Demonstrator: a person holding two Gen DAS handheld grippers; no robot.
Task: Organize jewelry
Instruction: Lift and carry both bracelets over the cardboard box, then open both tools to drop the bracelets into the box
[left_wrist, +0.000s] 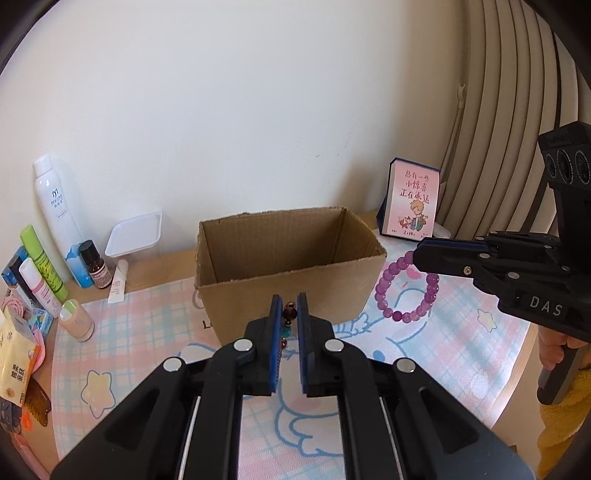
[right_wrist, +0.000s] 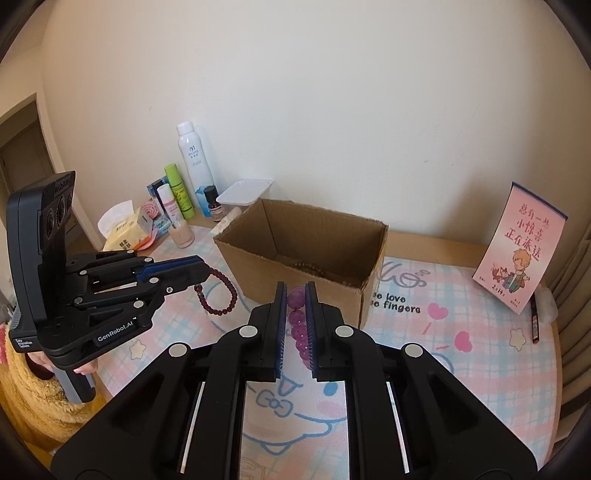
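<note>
Cardboard box beside toiletry bottles

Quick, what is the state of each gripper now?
Left gripper: closed on dark red bracelet.
Right gripper: closed on purple bracelet.

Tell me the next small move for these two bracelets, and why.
Probably carry both forward over the cardboard box before releasing: the left gripper pinches the dark red bracelet, the right gripper the purple bracelet, both short of its opening.

Dark bead bracelet between fingers
</note>
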